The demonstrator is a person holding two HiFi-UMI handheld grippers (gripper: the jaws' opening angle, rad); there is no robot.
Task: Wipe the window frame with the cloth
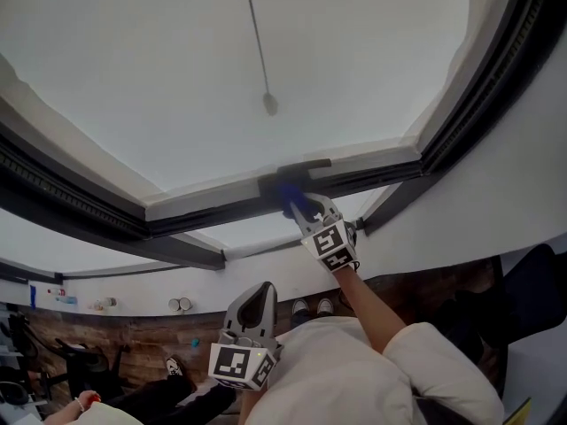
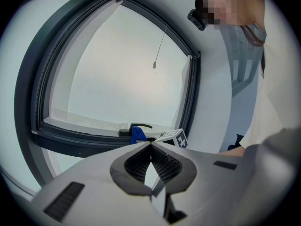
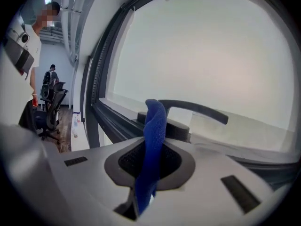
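A blue cloth (image 3: 154, 140) is pinched between the jaws of my right gripper (image 1: 301, 208), which is raised to the dark window frame (image 1: 213, 209). The cloth (image 1: 295, 198) meets the frame just below the black window handle (image 1: 306, 166). In the right gripper view the handle (image 3: 197, 109) lies right behind the cloth's tip. My left gripper (image 1: 257, 301) hangs lower, close to my chest, shut with nothing in it. From the left gripper view I see the cloth (image 2: 137, 133) and the right gripper's marker cube (image 2: 175, 138) at the frame's bottom rail.
A thin pull cord (image 1: 258, 38) with a small weight hangs in front of the pane. White wall (image 1: 523, 166) flanks the window on the right. A sill (image 1: 133, 286) with small items runs below. A person and office chairs (image 3: 49, 102) stand far back.
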